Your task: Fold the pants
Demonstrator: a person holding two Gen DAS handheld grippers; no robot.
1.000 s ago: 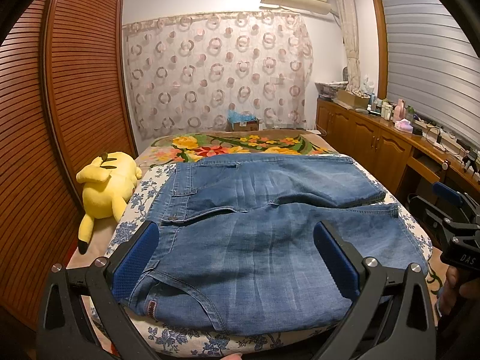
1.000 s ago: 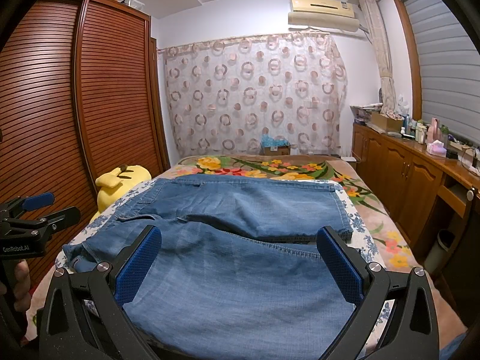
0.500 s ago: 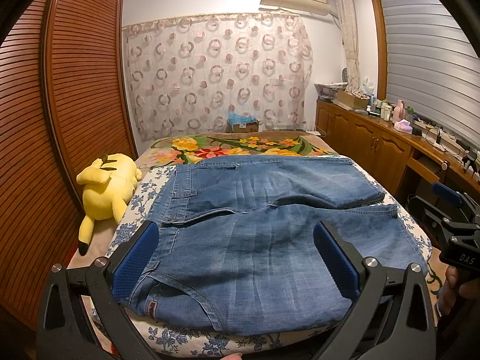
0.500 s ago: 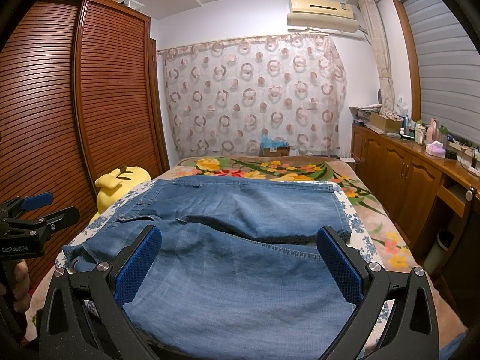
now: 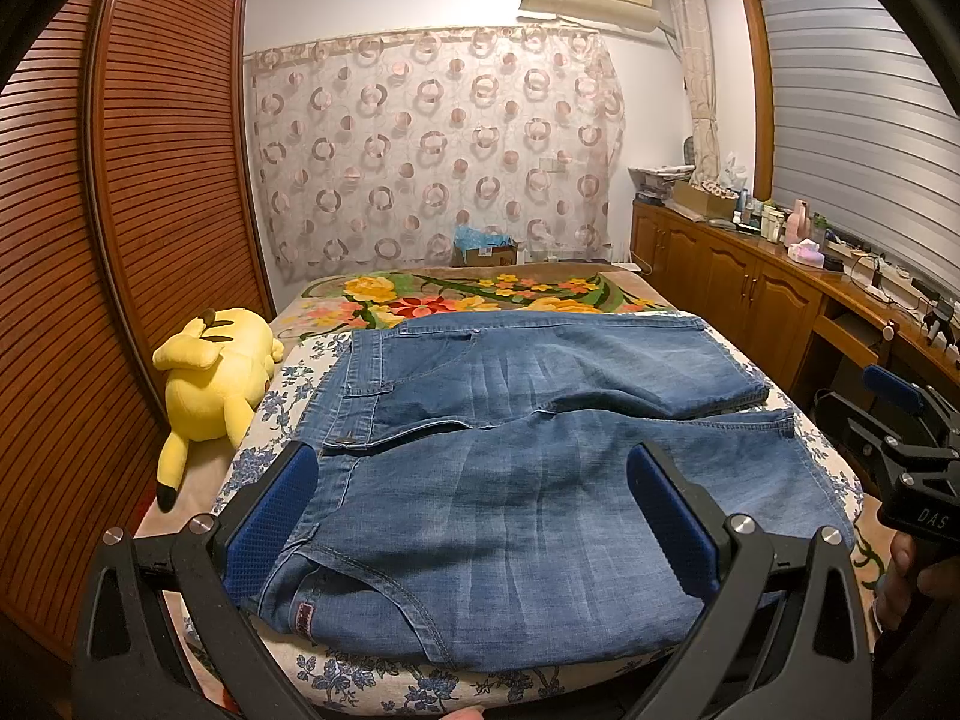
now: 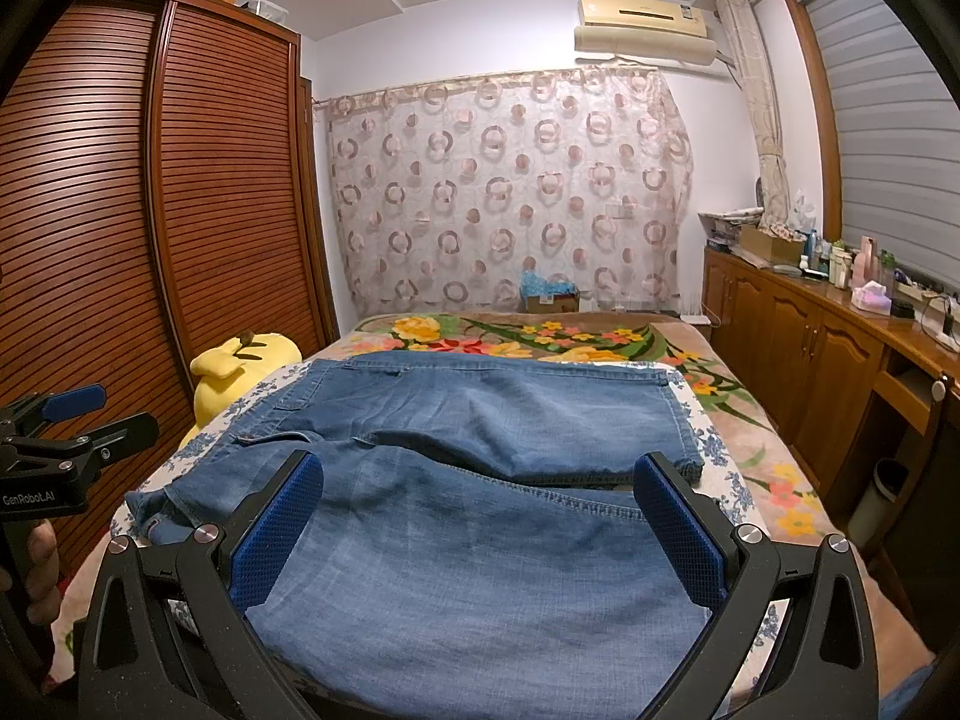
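Nothing shifted over last second: my left tool [image 5: 474, 516] and my right tool [image 6: 480, 522] still hover over near edge, both spread apart, holding nothing. Means fold not begun. One pair of jeans [image 5: 540, 462] lies flat across bed [image 5: 456, 294], waistband left, two legs running right, near leg lapping onto far one. One yellow plush toy [image 5: 210, 372] at left bed edge.

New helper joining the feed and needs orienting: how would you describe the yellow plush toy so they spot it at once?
Start at the louvred wooden wardrobe. Right below it, on the bed edge left of the jeans, lies the plush toy. It is the only bright yellow, stuffed thing there, with black-tipped ears.
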